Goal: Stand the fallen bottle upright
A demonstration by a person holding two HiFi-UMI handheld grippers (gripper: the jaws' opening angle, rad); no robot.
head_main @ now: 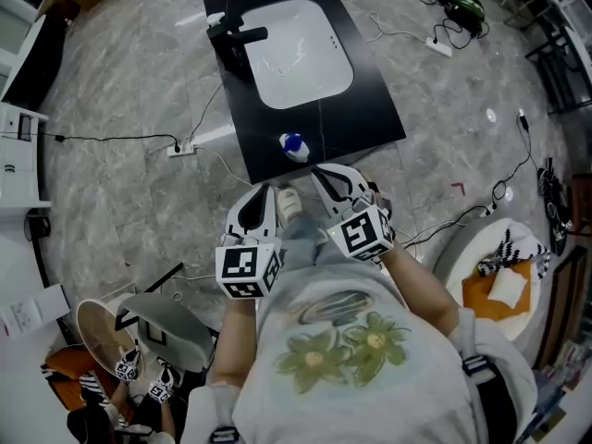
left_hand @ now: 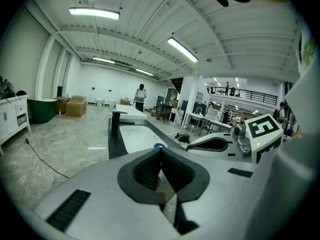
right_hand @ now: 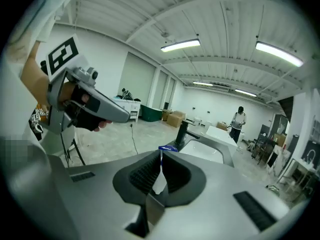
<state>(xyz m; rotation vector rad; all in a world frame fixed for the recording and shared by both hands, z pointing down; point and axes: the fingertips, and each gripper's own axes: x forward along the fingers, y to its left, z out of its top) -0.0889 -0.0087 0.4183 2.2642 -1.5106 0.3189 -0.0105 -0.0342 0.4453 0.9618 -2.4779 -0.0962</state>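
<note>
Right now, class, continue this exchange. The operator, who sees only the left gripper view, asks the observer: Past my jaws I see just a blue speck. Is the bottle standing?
Observer: In the head view the bottle, seen from above with its cap uppermost, looks upright on the black counter, between the sink and the front edge.
Operator: Is a gripper touching it?
Observer: No. The left gripper and right gripper are both clear of it, near that front edge.
Operator: Does the right one hold anything?
Observer: No. The right gripper view shows its jaws shut, nothing between them.
</note>
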